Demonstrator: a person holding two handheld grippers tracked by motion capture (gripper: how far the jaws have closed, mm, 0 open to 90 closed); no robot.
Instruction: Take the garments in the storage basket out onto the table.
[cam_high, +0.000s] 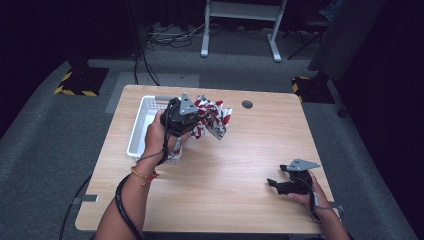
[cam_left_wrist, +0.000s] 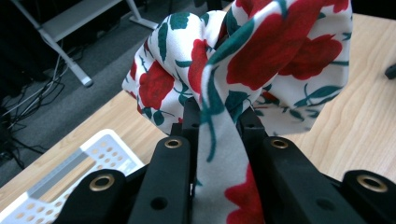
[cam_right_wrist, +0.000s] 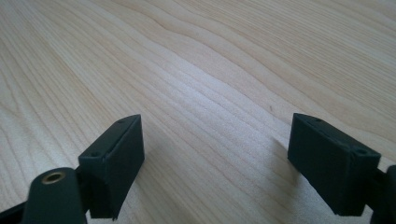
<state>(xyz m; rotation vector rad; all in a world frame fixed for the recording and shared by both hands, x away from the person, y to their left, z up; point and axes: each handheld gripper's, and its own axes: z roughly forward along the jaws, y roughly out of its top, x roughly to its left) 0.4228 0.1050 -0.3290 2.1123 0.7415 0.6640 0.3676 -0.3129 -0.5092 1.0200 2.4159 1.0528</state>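
Up close, cloth (cam_left_wrist: 261, 60) between jaws.

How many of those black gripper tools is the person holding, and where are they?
2. The left gripper is raised beside the white basket, clamped on a red floral cloth. The right gripper sits low over the wooden table near its right front, jaws open.

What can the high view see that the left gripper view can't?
The high view alone shows the person's hands, the left tool from outside, and the right tool low over the bare table with nothing in it. The left gripper view alone shows, close up, the flowered cloth pinched between its black jaws. Both show the cloth, the white basket and the wooden table.
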